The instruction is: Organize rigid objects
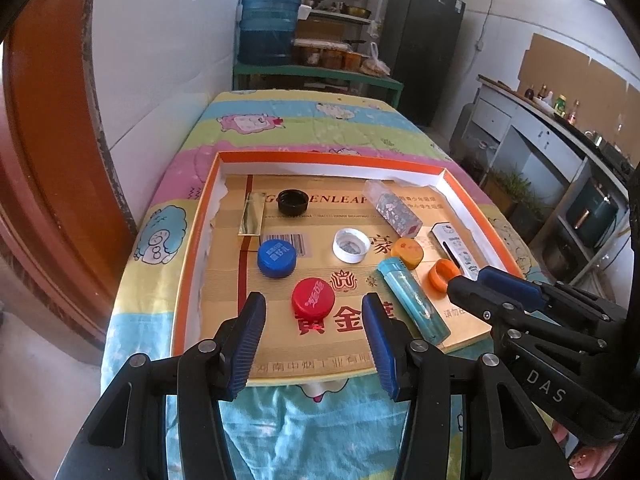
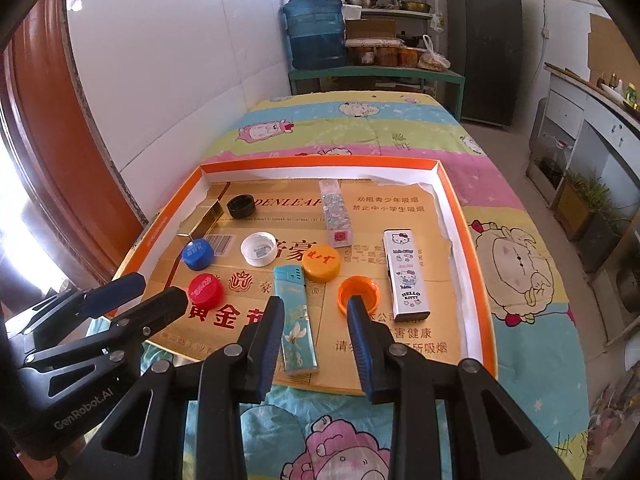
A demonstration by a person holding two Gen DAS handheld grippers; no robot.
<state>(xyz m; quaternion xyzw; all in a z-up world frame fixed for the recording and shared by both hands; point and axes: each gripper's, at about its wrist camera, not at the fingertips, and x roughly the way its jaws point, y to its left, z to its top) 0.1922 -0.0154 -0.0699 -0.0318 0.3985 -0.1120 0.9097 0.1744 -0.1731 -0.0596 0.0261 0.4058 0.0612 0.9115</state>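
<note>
Both claws are hovering over the near edge of the orange-rimmed tray (image 1: 192, 248), which is sitting on a surface covered by a cartoon-print cloth (image 2: 360, 128). The left claw (image 1: 314, 340) is spread wide and gripping nothing, with the red cap (image 1: 313, 300) lying on the tray's gold card just ahead of the gap between its fingers. The right claw (image 2: 314, 340) is also spread and empty; the teal lighter (image 2: 296, 320) is lying lengthwise between its fingers, and the open orange cap (image 2: 358, 294) is sitting just past its right fingertip. Beside that cap the white Hello Kitty lighter (image 2: 404, 276) is lying near the tray's right wall. Further in, the yellow-orange cap (image 2: 321, 263), the upturned white cap (image 2: 259, 249) and the blue cap (image 2: 197, 254) are resting apart from one another. Toward the far wall are lying a black cap (image 2: 241, 205), a gold bar-shaped box (image 1: 251, 214) and a clear patterned lighter (image 2: 336, 212).
</note>
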